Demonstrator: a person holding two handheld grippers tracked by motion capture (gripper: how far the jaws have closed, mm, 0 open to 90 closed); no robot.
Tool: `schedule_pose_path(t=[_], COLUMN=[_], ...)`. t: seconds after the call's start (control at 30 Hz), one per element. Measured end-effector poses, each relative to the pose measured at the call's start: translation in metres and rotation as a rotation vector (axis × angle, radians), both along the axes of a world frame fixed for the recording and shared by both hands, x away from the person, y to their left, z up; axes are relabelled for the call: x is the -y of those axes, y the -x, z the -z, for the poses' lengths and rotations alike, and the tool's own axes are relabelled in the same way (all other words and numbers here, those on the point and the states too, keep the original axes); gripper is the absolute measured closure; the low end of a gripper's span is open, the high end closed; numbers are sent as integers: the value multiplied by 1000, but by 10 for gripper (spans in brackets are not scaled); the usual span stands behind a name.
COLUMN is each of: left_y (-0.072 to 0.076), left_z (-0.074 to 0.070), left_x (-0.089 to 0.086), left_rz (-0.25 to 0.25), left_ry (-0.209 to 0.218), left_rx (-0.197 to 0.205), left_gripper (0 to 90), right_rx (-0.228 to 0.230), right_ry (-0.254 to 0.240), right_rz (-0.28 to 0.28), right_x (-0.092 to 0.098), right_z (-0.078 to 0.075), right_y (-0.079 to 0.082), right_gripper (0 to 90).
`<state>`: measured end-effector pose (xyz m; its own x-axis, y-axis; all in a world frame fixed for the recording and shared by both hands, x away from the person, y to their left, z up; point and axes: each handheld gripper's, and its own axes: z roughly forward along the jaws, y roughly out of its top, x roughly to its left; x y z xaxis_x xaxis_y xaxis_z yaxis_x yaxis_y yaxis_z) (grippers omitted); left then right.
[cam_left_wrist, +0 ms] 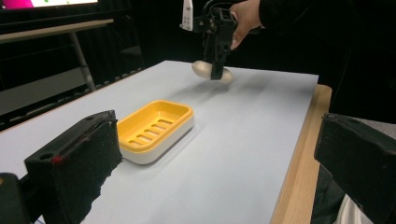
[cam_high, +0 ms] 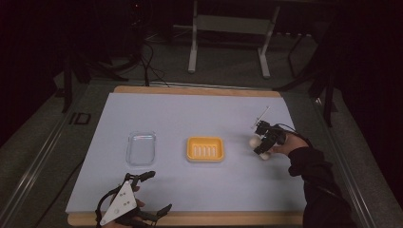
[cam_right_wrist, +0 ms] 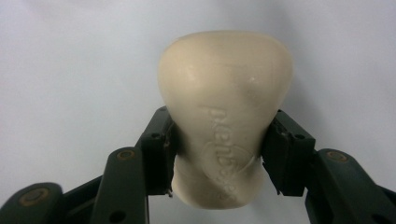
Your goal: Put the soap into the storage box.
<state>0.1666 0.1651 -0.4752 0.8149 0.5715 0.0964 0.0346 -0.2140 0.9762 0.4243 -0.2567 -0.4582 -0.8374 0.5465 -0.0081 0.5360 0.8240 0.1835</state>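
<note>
The right claw is clamped on a cream soap bar — the left claw stands apart, holding nothing.

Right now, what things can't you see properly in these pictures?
- Soap bar: in the right gripper view its sides sit behind the right gripper's pads, and its stamped word is too soft to read.
- Left gripper: in the left gripper view both jaws run off the bottom edge.
- Clear lid: in the high view it is too small and see-through to tell its depth.
- Room beyond the table: too dark.
</note>
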Motion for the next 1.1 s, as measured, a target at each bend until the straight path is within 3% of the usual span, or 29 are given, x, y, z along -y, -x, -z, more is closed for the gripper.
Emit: schedule_pose_path(t=[0.03,0.1,0.13,0.17,0.2,0.23,0.37,0.57,0.7,0.83,0.87,1.1], left_y=[0,0,0,0,0,0,0,0,0,0,0,-1], left_z=[0,0,0,0,0,0,0,0,0,0,0,0], left_x=[0,0,0,0,0,0,0,0,0,1,1,1], left_rz=[0,1,2,2,1,1,2,2,2,4,4,3], left_ry=[0,-2,-1,-1,-2,-4,-2,1,-3,-5,-5,-1], left_rx=[0,0,0,0,0,0,0,-1,0,0,0,2], left_gripper=[5,6,5,6,6,6,6,5,6,6,6,6], right_rx=[0,29,19,19,49,31,25,7,11,16,18,31], right_ry=[0,-40,-74,-74,-83,-95,-59,-55,-84,-99,-116,-160], right_rz=[0,-85,-103,-103,-139,-144,-192,-237,-321,-358,-393,-440], right_x=[0,0,1,1,0,1,-2,-2,-2,-3,-4,-6], right_z=[0,-1,-2,-2,-3,-3,-2,-3,-5,-7,-8,-11], right_y=[0,4,5,5,7,7,10,9,11,13,14,14], right_gripper=[496,495,495,495,495,495,495,494,495,495,495,495])
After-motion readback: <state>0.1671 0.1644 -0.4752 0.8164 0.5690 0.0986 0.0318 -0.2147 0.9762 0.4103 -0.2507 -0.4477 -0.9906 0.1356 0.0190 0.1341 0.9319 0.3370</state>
